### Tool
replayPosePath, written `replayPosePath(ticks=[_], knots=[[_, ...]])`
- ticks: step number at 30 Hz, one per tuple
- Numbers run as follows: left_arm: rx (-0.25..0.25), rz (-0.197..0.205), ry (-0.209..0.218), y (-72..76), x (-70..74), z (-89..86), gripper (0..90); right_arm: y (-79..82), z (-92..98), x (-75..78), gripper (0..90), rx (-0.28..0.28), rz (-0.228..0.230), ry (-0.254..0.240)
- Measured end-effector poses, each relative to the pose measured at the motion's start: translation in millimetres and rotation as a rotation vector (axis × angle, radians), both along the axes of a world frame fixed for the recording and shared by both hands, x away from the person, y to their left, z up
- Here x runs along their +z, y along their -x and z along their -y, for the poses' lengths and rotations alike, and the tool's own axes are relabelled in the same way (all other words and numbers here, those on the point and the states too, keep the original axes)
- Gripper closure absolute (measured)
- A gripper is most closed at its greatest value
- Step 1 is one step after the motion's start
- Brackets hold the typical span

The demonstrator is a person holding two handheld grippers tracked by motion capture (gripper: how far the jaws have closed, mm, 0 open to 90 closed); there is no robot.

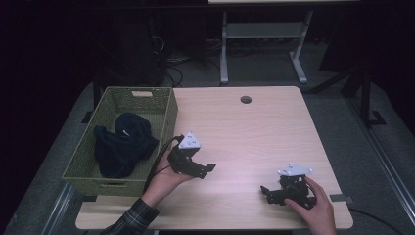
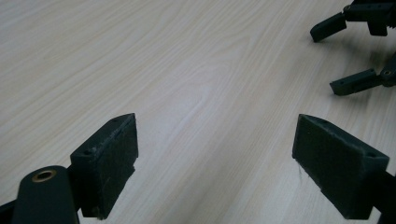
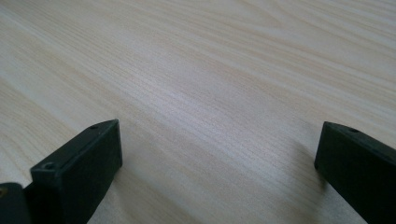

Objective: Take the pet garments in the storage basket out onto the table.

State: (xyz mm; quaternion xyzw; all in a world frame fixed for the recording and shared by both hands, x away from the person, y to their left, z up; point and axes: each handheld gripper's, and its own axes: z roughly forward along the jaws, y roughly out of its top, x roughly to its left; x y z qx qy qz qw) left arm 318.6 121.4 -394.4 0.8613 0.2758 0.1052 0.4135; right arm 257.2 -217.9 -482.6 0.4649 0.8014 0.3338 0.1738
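Your left hand (image 1: pixel 164 178) is nearest, low at the table's near edge, holding the left gripper (image 1: pixel 204 169) just above the wood. Its jaws are spread wide with nothing between them, bare table (image 2: pixel 196 93) showing in the gap in the left gripper view. It points to your right, toward the other gripper.

Left of that gripper, just beside it, sits the woven basket (image 1: pixel 169 115), long axis running away from you, its near end close to the table's front edge. Dark cloth (image 1: pixel 122 144) lies bunched inside, slumped against the basket's near-left part, no clear long axis, not touching either gripper.

Right of the left gripper is open wood, plenty of room up to the cable hole (image 1: pixel 245 99) near the far edge.

Your right gripper (image 1: pixel 266 192) is well apart to the right, near the front-right corner, held by your right hand (image 1: pixel 318 205). Its jaws are also wide apart and empty, pointing left toward the left gripper; the right gripper view has plain wood between them. Its jaw tips show far off in the left gripper view (image 2: pixel 345 56).
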Motion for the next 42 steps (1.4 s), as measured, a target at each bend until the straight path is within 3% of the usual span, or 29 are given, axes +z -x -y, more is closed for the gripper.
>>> replayPosePath(ticks=[5,14,17,32,42], knots=[[-0.011,0.01,-0.012,-0.8,5.8,-0.5,14.0,-0.1,0.0,0.0,0.5,0.0,0.001,0.0],[-0.004,0.016,0.02,-3.1,16.7,-3.4,14.0,-0.1,0.0,0.0,0.5,0.001,0.001,0.0],[-0.015,0.03,0.009,-5.0,20.8,-5.3,14.1,-0.1,0.1,0.0,0.4,0.001,0.001,0.0],[-0.019,0.018,0.03,-13.2,35.8,-7.5,14.2,-0.2,0.5,0.0,0.5,0.008,0.002,0.0],[0.002,0.035,0.043,-22.3,48.8,-12.0,14.2,-0.6,0.6,-0.1,0.4,0.014,0.003,0.001]])
